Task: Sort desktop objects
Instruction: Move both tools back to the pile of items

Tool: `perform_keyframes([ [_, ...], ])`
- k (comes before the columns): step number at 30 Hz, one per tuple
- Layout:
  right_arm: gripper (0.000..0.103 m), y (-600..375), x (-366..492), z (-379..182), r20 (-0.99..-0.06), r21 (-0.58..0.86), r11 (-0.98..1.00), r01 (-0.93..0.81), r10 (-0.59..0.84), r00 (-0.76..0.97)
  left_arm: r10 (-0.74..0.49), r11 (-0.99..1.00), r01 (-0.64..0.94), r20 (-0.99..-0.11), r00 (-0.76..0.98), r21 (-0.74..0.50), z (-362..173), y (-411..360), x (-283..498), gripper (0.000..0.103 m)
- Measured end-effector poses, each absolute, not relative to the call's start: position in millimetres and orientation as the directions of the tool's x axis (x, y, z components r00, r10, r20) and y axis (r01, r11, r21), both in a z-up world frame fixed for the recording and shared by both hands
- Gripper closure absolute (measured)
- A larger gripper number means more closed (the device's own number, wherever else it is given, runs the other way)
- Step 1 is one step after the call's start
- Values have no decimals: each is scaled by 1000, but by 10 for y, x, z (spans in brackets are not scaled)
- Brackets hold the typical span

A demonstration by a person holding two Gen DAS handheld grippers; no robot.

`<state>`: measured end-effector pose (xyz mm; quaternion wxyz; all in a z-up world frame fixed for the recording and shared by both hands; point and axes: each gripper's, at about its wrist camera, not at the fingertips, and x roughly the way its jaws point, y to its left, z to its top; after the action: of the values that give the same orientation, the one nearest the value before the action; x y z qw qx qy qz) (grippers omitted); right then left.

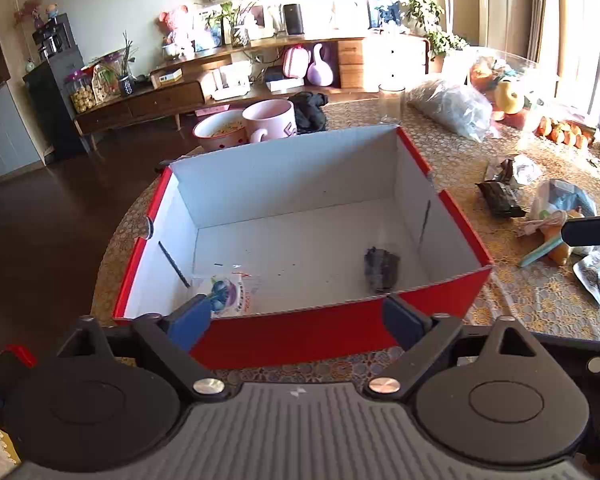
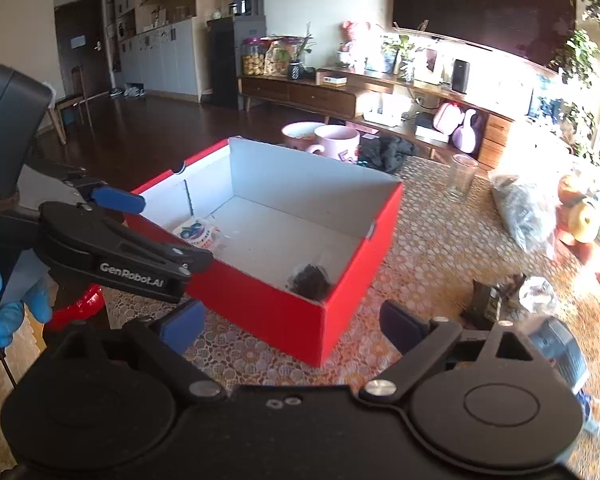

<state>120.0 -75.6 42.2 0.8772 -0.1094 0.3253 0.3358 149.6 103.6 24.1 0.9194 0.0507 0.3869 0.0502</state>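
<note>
Both grippers hanging released, empty. Loose wrappers (image 2: 496, 300) lying right of red box (image 1: 300, 332), probably nearer right gripper (image 2: 296, 330); left gripper (image 1: 300, 314) hovering at box.

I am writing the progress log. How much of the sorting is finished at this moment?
Done: a blueberry packet and a dark packet lie in the red box. In hand: nothing; the left gripper and right gripper are open. Left: several wrappers on the table.

Harsh right-side glare — edges perhaps blurred.
</note>
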Motion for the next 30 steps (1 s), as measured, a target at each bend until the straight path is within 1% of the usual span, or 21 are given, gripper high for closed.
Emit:
perform_keyframes([
  [1, 5, -800, 1190, 423, -641, 31, 758, -651, 515, 569, 126, 990, -49, -700, 703, 129, 249, 998, 1467, 3],
  [7, 4, -1162, 1062, 396, -610, 7, 806, -591, 472, 636, 66, 995, 2, -672, 738, 99, 317, 702, 1303, 2],
  [10, 4, -1398, 1013, 387, -597, 3, 836, -549, 442, 670, 29, 996, 34, -664, 747, 82, 323, 533, 1249, 0],
  [13, 1, -1631, 978, 375, -583, 16, 864, -503, 416, 698, -18, 996, 67, -660, 751, 50, 306, 359, 1204, 0],
  [17, 0, -1895, 914, 327, -575, -13, 888, -459, 369, 730, -72, 994, 106, -656, 752, 12, 265, 138, 1150, 0],
  [24, 0, -2318, 891, 239, -567, -30, 923, -384, 301, 767, -130, 983, 182, -643, 755, 16, 179, -276, 1156, 0],
  [30, 0, -2607, 914, 123, -578, -37, 941, -337, 255, 775, -167, 973, 232, -645, 746, 17, 78, -581, 1252, 0],
])
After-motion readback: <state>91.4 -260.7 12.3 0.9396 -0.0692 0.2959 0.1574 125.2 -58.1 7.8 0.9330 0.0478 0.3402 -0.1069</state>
